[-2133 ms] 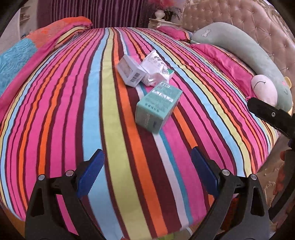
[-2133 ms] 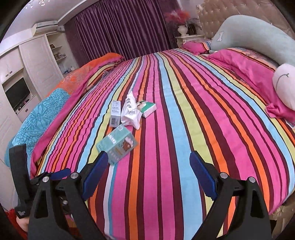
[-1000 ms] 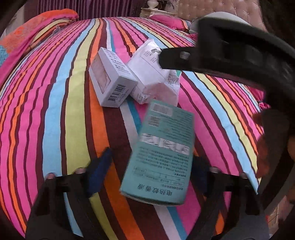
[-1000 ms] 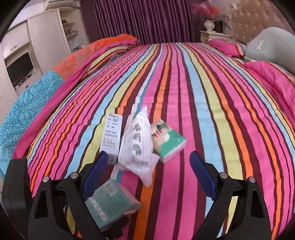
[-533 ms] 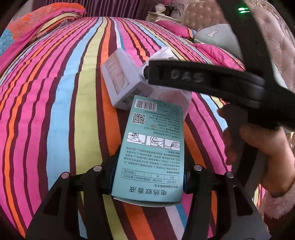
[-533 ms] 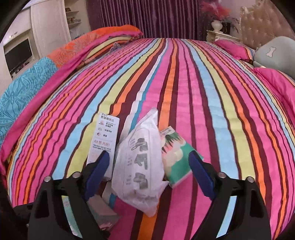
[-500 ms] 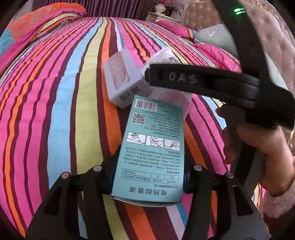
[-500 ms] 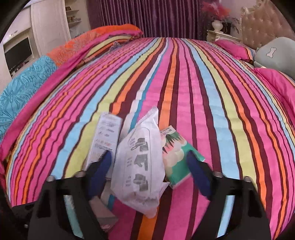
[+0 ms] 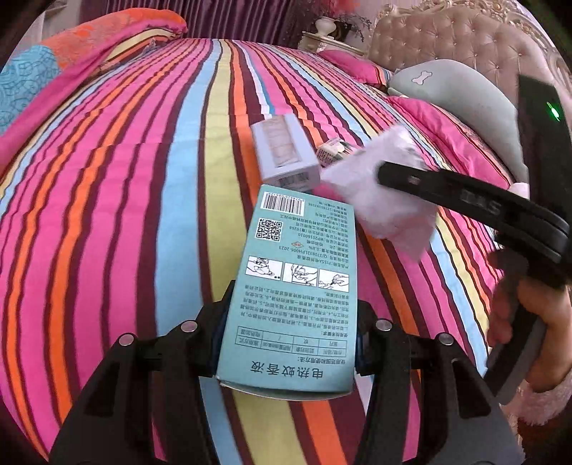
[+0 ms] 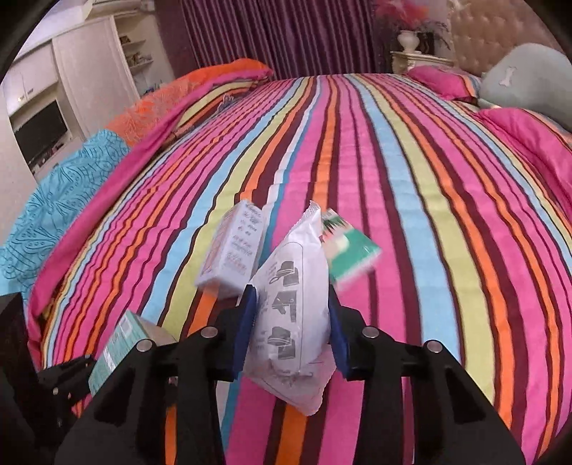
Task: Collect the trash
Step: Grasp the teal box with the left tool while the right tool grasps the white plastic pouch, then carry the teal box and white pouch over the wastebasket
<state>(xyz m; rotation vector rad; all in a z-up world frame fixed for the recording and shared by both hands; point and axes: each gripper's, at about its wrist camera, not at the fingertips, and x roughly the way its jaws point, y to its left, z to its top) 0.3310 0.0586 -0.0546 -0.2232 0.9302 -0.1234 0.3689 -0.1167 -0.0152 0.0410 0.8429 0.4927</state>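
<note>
- the teal box [image 9: 296, 297] was clamped between the pads of the left gripper [image 9: 289, 343], at the near edge of the striped bed cover [image 9: 107, 214], apparently lifted clear of it
- the white pouch [image 10: 293, 322] was pinched upright in the right gripper [image 10: 293, 322], whose jaws had closed on its sides; it hung just right of the teal box
- so, by my reading, two pieces were picked up and none was yet dropped anywhere; no bin or bag showed in either view
- two pieces were left on the cover: a pale carton [image 10: 232, 250] just left of the pouch and a green tissue pack [image 10: 348, 250] just right of it, slightly farther
- count: four pieces of trash in all, one teal box, one white pouch, one pale carton, one green tissue pack; two grippers, both full
- farther out: a grey bone-print pillow [image 9: 447, 89] and a tufted headboard [image 9: 447, 32] at the far right
</note>
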